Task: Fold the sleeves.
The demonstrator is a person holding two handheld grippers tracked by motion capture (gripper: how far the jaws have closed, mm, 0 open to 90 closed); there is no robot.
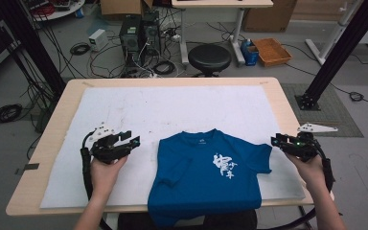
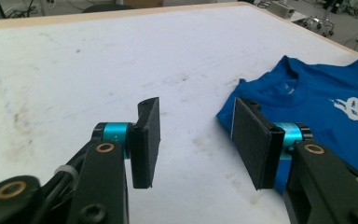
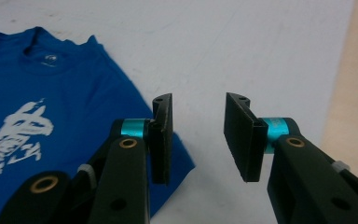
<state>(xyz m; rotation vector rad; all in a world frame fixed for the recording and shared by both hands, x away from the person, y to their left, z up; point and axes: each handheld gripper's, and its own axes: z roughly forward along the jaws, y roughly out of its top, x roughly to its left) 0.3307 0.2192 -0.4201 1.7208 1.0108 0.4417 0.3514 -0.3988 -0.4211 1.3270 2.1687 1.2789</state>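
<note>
High view showed a blue T-shirt (image 1: 206, 177) flat on the desk (image 1: 52, 124); left tongs (image 1: 133, 142) and right tongs (image 1: 274, 141) flanked it. Both stood spread, pinching nothing.

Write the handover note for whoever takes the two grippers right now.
Left gripper: open, nothing between the jaws, over the white mat just left of the shirt.
Right gripper: open, empty, beside the right sleeve.
Blue T-shirt: lies front up with its white print showing, collar away from the person, hem hanging over the near table edge. The left sleeve is already folded in over the body; the right sleeve still lies spread out.
Left to do: probably fold in the right sleeve, then fold the body.
</note>
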